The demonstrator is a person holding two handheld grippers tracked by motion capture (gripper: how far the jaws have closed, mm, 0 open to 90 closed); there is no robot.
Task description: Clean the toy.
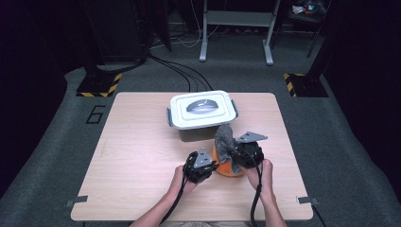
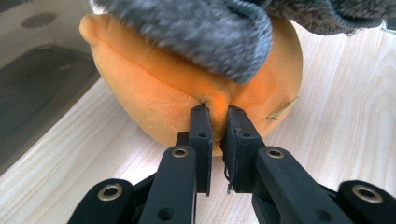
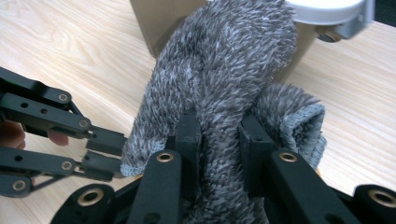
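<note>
A pale wooden table point(image 1: 142, 156) stands on grey carpet in a dim room, with cables trailing off across the floor behind it. At the far middle of the table sits a white lidded storage box point(image 1: 202, 109), its lid on and its side clips in place.

Near the front edge, the person works on an orange plush toy point(image 1: 226, 166) resting on the tabletop just in front of the box. The left gripper point(image 1: 204, 166) has its jaws drawn narrow, pinching a small fold of the orange fabric on the toy's side point(image 2: 215, 116). The right gripper point(image 1: 240, 152) is clamped on a fuzzy grey sock point(image 3: 219, 93), gripping it through the middle so that one end stands up and the cuff curls over beside the jaw. The sock drapes over the top of the toy, touching it.

As I read it, the job is to get the sock on or off the toy, with the left steadying and the right handling the sock; I cannot tell which. Either way it is midway: the sock lies bunched on top, neither covering the toy nor clear of it. The box looks untouched.
</note>
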